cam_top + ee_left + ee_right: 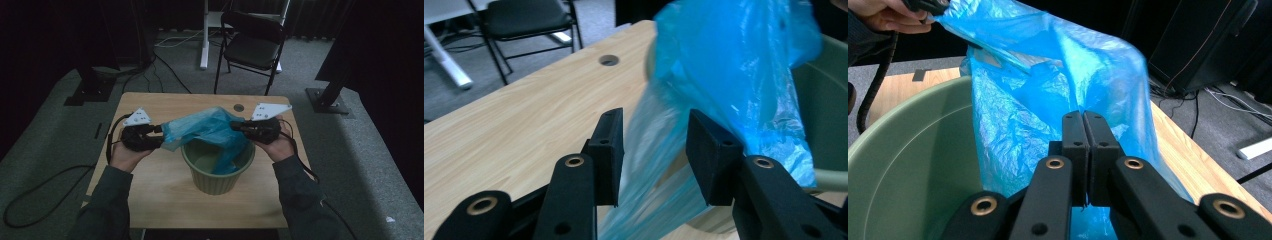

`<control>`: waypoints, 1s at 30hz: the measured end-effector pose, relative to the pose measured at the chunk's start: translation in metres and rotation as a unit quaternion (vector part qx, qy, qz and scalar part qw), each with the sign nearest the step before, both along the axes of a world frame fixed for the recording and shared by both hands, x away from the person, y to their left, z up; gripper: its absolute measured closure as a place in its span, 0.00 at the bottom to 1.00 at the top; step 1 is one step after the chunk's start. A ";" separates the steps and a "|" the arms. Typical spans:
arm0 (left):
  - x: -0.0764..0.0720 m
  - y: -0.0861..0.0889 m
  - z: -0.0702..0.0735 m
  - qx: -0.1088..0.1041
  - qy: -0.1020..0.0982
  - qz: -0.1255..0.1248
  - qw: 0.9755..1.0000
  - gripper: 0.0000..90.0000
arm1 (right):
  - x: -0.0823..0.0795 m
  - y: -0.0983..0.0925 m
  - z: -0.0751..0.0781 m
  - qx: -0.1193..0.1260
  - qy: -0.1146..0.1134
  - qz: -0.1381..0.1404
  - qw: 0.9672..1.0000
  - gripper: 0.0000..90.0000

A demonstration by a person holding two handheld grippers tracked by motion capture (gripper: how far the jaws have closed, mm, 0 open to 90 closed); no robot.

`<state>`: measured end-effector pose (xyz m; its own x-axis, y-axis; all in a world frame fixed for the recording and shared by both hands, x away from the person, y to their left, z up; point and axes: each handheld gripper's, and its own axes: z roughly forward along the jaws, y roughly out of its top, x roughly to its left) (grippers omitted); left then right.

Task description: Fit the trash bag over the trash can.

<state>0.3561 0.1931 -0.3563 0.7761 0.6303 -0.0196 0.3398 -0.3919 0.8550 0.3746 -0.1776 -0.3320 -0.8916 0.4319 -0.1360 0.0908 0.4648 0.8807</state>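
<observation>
Bag (210, 131) half in bin (218, 181) at table (150, 197) centre, rim unlined; right hand-held gripper (235, 125) clamping film, left hand-held gripper (159, 136) parted around it.

The blue bag (734, 65) is hiding most of the green bucket (824, 110), and the picture's edge at 3 o'clock is cutting both off.
</observation>
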 end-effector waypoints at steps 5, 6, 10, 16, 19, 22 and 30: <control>0.004 -0.017 -0.002 0.007 0.013 -0.021 1.000 0.61 | -0.001 0.000 0.000 0.002 0.000 0.003 1.000 0.98; 0.005 -0.019 -0.003 0.009 0.015 -0.023 1.000 0.60 | -0.001 0.000 0.000 0.002 0.001 0.004 1.000 0.98; 0.008 -0.028 -0.007 0.013 0.026 -0.025 0.999 0.63 | -0.002 0.001 0.000 0.001 0.000 0.004 1.000 0.98; 0.008 -0.031 -0.004 0.013 0.015 -0.024 1.000 0.89 | -0.002 -0.003 -0.001 0.005 -0.001 0.001 1.000 0.97; 0.008 -0.030 -0.003 0.015 0.010 -0.019 1.000 0.99 | -0.004 -0.007 -0.003 0.007 0.001 -0.001 1.000 0.97; 0.007 -0.026 -0.002 0.008 0.004 -0.009 1.000 1.00 | -0.005 -0.011 -0.006 0.008 0.006 -0.003 1.000 0.97; 0.006 -0.020 0.002 0.000 -0.005 0.005 1.000 1.00 | -0.004 -0.017 -0.007 0.016 0.014 0.000 1.000 0.83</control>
<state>0.3625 0.1735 -0.3540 0.7695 0.6385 -0.0114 0.3347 -0.3880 0.8587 0.3708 -0.1949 -0.3387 -0.8952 0.4349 -0.0970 0.1155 0.4367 0.8922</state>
